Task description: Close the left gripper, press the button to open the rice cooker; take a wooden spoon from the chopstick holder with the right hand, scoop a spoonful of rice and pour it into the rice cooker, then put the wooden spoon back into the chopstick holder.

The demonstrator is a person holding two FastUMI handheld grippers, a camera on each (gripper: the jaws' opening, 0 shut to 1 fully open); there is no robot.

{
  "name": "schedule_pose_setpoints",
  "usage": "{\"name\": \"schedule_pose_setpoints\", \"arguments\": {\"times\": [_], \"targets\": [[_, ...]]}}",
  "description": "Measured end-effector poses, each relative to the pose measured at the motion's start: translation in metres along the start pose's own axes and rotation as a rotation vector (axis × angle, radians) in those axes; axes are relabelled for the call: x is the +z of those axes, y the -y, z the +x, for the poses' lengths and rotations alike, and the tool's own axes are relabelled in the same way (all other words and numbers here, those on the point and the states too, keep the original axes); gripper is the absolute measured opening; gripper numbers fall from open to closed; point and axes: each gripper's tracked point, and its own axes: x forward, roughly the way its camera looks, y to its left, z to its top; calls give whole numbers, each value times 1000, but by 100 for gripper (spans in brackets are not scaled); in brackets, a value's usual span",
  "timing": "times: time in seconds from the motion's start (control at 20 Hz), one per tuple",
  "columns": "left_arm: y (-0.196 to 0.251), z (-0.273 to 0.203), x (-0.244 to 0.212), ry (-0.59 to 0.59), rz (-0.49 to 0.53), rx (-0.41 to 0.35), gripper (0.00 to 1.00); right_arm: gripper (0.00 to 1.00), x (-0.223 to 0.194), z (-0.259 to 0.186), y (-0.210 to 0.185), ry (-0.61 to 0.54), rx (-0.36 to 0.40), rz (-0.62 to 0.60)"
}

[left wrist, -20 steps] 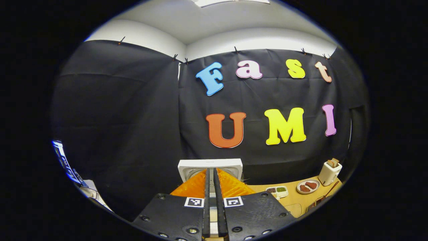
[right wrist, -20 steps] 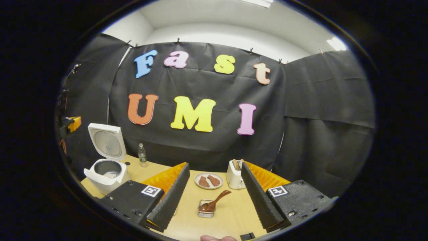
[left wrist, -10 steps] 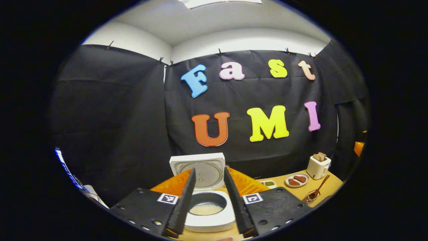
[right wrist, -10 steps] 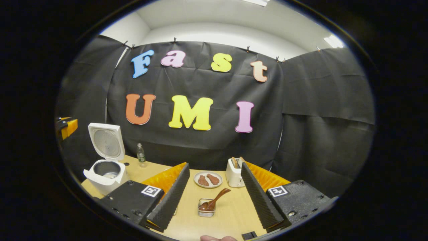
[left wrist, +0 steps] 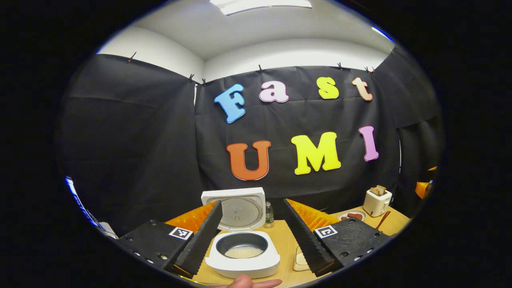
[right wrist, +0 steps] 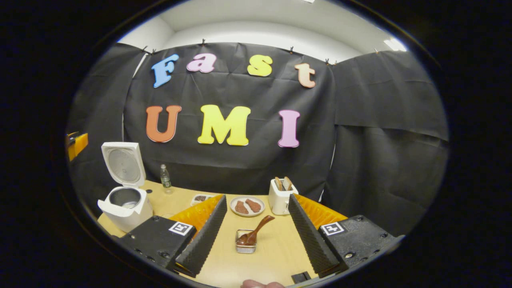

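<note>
We saw the booth's black cloth wall behind a light wooden table (right wrist: 276, 248). The rice cooker (left wrist: 242, 250) sat on it, lid up, pot exposed, so we judged the button press done. The left gripper (left wrist: 252, 236) hung above it, jaws spread wide, holding nothing. The right gripper (right wrist: 256, 236) faced the chopstick holder (right wrist: 245, 247), jaws wide apart and empty, framing it, likely lined up for the grab. The wooden spoon (right wrist: 256, 233) leaned in the holder, handle tilted up and right, untouched. A toaster (right wrist: 282, 197), a plate (right wrist: 248, 207) and a bottle (right wrist: 164, 177) stood further back.
</note>
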Motion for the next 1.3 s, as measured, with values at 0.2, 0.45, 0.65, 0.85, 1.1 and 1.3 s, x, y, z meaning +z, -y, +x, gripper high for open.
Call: {"name": "schedule_pose_setpoints", "arguments": {"times": [0.2, 0.45, 0.65, 0.85, 1.1, 1.3], "targets": [[10, -8, -4, -5, 25, -32, 95, 100, -59, 28, 2, -91, 8, 71], [17, -14, -18, -46, 23, -52, 95, 100, -117, 84, 12, -145, -6, 141], [17, -15, -20, -47, 38, -48, 95, 100, -148, 133, 13, -173, -17, 183], [19, -14, -21, -57, 40, -45, 90, 100, -178, 183, 18, -204, -36, 227], [22, -14, -22, -61, 49, -44, 90, 100, -214, 237, 17, -257, -33, 255], [25, -12, -26, -60, 63, -49, 95, 100, -234, 266, 13, -300, -20, 291]]}}
